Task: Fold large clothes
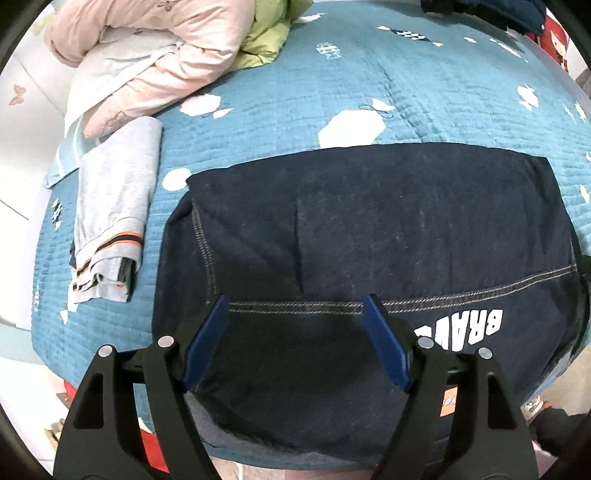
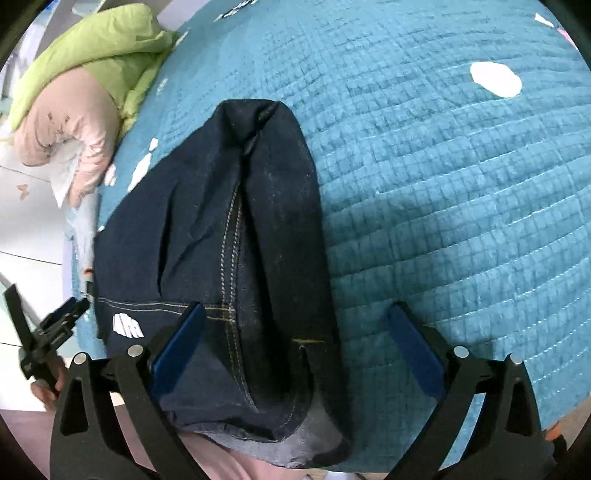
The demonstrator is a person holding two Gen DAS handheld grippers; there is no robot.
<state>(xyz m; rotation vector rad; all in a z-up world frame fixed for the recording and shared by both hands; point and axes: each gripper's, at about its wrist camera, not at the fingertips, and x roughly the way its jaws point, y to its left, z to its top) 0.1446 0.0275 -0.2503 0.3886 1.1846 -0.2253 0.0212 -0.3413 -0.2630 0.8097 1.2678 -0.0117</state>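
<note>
A dark navy sweatshirt (image 1: 369, 236) with grey stitching and white letters lies folded on the teal quilted bed (image 1: 369, 85). Its near edge hangs over the bed's front edge. My left gripper (image 1: 295, 306) is open just above the garment's near part, jaws wide apart, holding nothing. In the right wrist view the same sweatshirt (image 2: 229, 229) lies lengthwise, its right side folded over. My right gripper (image 2: 295, 314) is open over its near right edge, one finger on the cloth side, the other over the quilt. The left gripper (image 2: 48, 332) shows at the far left there.
A folded grey garment (image 1: 114, 218) with orange and dark stripes lies left of the sweatshirt. A pink padded jacket (image 1: 155, 62) and a green one (image 1: 266, 40) are piled at the back left. Dark clothes (image 1: 491, 11) sit at the back right. The floor lies below the bed's edge.
</note>
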